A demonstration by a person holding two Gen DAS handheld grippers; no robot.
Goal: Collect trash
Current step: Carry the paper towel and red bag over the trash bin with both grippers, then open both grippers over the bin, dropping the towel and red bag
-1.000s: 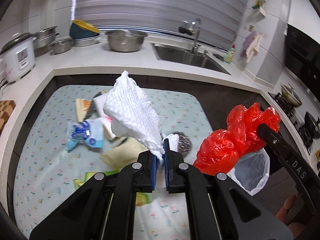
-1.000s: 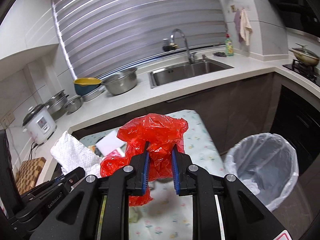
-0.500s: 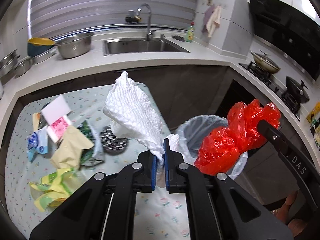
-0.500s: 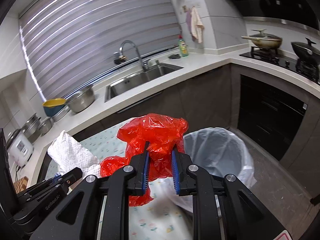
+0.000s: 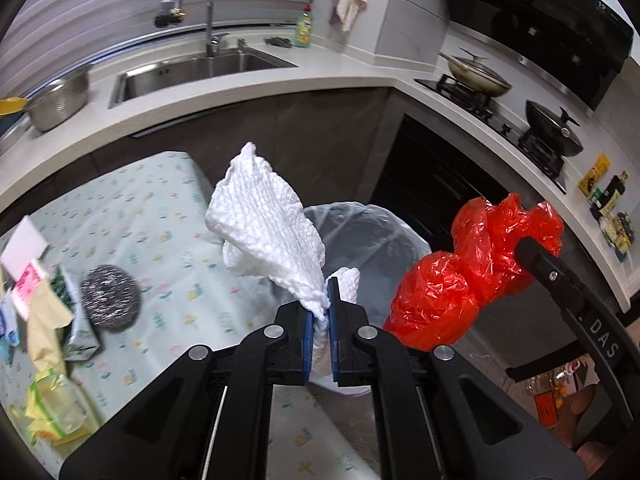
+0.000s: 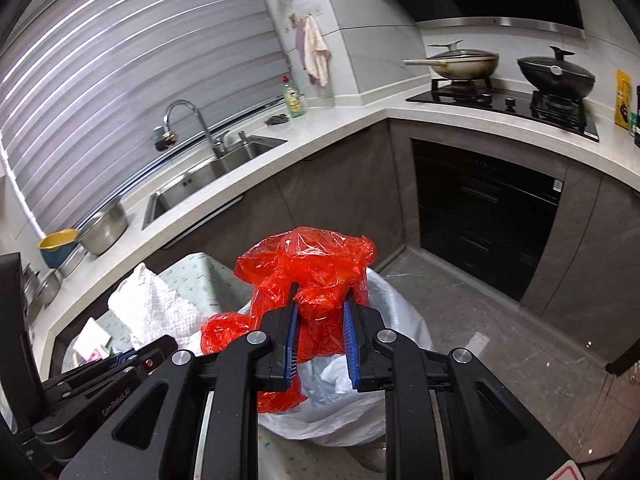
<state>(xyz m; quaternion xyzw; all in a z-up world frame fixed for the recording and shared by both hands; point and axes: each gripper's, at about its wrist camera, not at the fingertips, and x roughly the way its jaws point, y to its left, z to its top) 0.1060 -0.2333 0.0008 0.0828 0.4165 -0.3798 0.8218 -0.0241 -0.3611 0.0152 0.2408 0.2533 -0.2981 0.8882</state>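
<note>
Carrying two pieces of trash at once, we have the white paper towel (image 5: 264,228) pinched by its lower corner in the left gripper (image 5: 321,316), jaws nearly shut on it, so the sheet stands up and fans away to the upper left of the fingers. The red plastic bag (image 6: 312,276) is bunched between the pads of the right gripper (image 6: 320,332), which is clamped on it, with a crumpled lobe hanging below and to the left.

What matters for the drop is the lined trash bin (image 6: 396,320). From the right wrist view its mouth lies directly under and just beyond the red bag, so that hand looks nearer and better placed. From the left wrist view the bin (image 5: 372,232) sits ahead, behind the towel and a little to the right, partly hidden by it; we judge the left gripper needs to go slightly further forward before letting go.

Outward to the left, the floral-clothed table (image 5: 168,216) holds more trash: a steel scourer (image 5: 110,302), wrappers (image 5: 44,320) and a yellow-green packet (image 5: 56,408).
</note>
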